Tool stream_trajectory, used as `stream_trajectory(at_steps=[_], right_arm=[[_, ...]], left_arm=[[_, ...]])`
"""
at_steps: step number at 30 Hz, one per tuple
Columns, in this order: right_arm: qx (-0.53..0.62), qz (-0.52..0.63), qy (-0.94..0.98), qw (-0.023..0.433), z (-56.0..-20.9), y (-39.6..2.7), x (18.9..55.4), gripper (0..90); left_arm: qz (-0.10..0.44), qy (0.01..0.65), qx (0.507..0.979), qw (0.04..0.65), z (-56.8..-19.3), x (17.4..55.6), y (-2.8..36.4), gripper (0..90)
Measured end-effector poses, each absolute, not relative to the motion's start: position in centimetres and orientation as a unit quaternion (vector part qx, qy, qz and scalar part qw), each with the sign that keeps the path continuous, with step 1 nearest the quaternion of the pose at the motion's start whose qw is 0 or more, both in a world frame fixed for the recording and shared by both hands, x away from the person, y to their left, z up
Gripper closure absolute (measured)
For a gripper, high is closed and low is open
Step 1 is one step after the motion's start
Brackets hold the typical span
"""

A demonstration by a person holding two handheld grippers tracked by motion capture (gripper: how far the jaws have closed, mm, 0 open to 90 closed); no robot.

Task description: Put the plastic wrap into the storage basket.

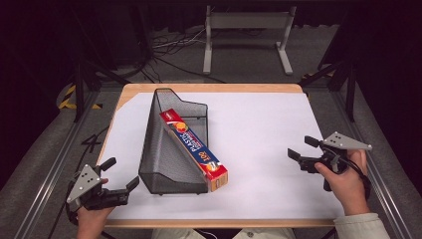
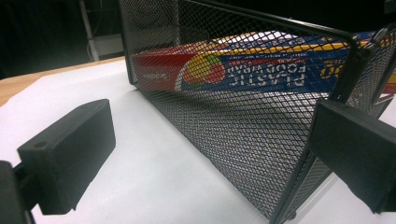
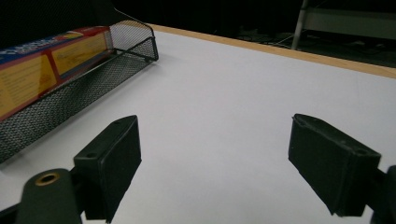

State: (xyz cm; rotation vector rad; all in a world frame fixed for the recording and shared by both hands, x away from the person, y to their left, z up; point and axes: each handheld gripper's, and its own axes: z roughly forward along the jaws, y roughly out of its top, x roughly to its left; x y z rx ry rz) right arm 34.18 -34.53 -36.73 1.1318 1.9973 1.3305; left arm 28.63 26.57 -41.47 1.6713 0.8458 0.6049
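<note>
The box of plastic wrap [image 1: 195,149] lies in the middle of the high view, a little left of centre, resting slantwise in the black mesh holder [image 1: 164,154]. Its far end sits deep inside the holder toward the upper part of the frame, and its near end, the one with the orange and red print, pokes out past the holder's low front edge at the lower centre of the frame. In your left gripper view the box [image 2: 243,70] shows through the mesh wall [image 2: 261,154], with the lettering on it readable through the wire. In your right gripper view the box [image 3: 32,74] lies along the holder's low side [image 3: 70,93] at the upper left of the frame.

The holder stands on the white sheet [image 1: 259,129] that covers most of the wooden tabletop [image 1: 209,88].

Your left gripper [image 1: 121,178] sits at the lower left of the high view, just beside the holder's near corner. Its fingers [image 2: 70,149] are spread wide with nothing between the pads, and the holder's corner post rises just inside the right one without a clear touch.

Your right gripper [image 1: 303,148] is at the right of the high view, well apart from the holder and the box. Its fingers [image 3: 112,158] are also spread, with bare white sheet [image 3: 219,130] between them and nothing held.
</note>
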Motion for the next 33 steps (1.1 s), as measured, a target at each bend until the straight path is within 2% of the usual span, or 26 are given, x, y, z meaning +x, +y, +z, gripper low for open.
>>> stream_trajectory(at_steps=[9, 19, 25, 33], right_arm=[[0.419, 0.490, 0.725, 0.244, -38.6, -35.1, 33.4, 17.8], [0.396, 0.501, 0.722, 0.266, -40.8, -35.1, 31.9, 18.5], [0.381, 0.509, 0.734, 0.239, -42.4, -35.4, 31.1, 18.7], [0.375, 0.499, 0.745, 0.233, -43.5, -35.6, 30.8, 19.0]], left_arm=[[0.256, 0.357, 0.707, 0.555, -41.5, 28.6, 26.6, 1.8], [0.253, 0.356, 0.706, 0.557, -41.5, 28.7, 26.7, 1.8], [0.250, 0.354, 0.709, 0.556, -41.6, 28.7, 26.6, 1.8], [0.245, 0.353, 0.709, 0.559, -41.6, 28.8, 26.5, 1.8]])
